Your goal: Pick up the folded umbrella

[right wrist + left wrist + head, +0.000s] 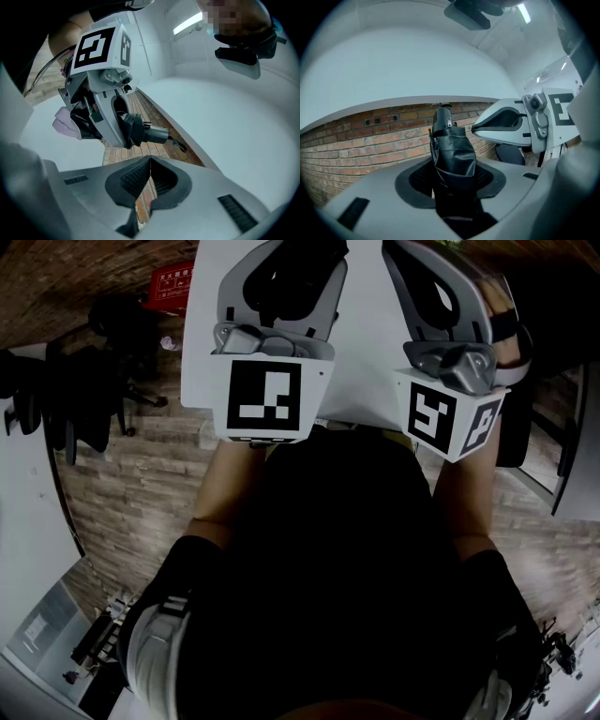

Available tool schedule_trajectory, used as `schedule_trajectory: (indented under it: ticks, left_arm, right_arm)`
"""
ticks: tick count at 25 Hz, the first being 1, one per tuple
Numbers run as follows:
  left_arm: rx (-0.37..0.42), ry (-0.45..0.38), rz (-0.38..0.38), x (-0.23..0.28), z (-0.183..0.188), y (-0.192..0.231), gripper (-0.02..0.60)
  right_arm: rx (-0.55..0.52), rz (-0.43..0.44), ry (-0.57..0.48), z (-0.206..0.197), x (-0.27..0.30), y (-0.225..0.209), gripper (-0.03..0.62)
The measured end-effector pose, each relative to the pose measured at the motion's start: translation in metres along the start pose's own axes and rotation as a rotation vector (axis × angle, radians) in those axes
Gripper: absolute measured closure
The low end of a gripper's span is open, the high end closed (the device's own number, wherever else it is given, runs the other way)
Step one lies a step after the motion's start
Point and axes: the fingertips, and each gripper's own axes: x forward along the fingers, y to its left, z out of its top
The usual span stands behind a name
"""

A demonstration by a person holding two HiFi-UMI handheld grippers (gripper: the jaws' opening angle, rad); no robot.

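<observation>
Left gripper view looks along the left gripper (452, 187), whose jaws are clamped on the folded umbrella (452, 150). The black fabric bundle stands upright between the ribbed pads, and its dark handle end (442, 119) pokes up toward twelve o'clock in front of a brick wall (370, 140). At two o'clock from the umbrella hangs the right gripper (511, 124), apart from it. Right gripper view shows that gripper's own jaws pressed together with nothing between them. At eleven o'clock above them the left gripper holds the umbrella, its handle pointing toward three o'clock. Head view shows both grippers over the near edge of a white table (375, 343), the left at eleven o'clock and the right at one. The dark mass inside the left gripper's frame there is probably the umbrella, though the view is too dim to be sure.
</observation>
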Motion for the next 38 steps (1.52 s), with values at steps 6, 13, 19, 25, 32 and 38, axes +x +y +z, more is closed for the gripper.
schedule_trajectory:
  ticks: [6, 13, 19, 25, 32, 38]
  left_arm:
    - [0.0, -0.009, -0.003, -0.002, 0.005, -0.006, 0.39]
    - [0.003, -0.006, 0.003, -0.003, 0.007, -0.008, 0.39]
    - [0.005, -0.005, 0.007, -0.006, 0.007, -0.011, 0.39]
    - [0.008, -0.003, 0.007, -0.01, 0.006, -0.013, 0.39]
    - [0.013, -0.002, 0.012, -0.013, 0.006, -0.014, 0.39]
    - [0.014, -0.004, 0.009, -0.015, 0.007, -0.015, 0.39]
  right_arm:
    - [-0.002, -0.006, -0.001, 0.0, -0.006, -0.002, 0.565]
    - [-0.008, -0.007, -0.001, 0.0, -0.011, -0.005, 0.565]
    - [-0.002, -0.006, -0.003, 0.002, -0.017, -0.004, 0.565]
    - [0.024, -0.014, 0.006, 0.002, -0.021, -0.007, 0.565]
    - [0.014, -0.013, 0.009, 0.004, -0.024, -0.005, 0.565]
    - [0.01, -0.015, 0.006, 0.006, -0.024, -0.004, 0.565]
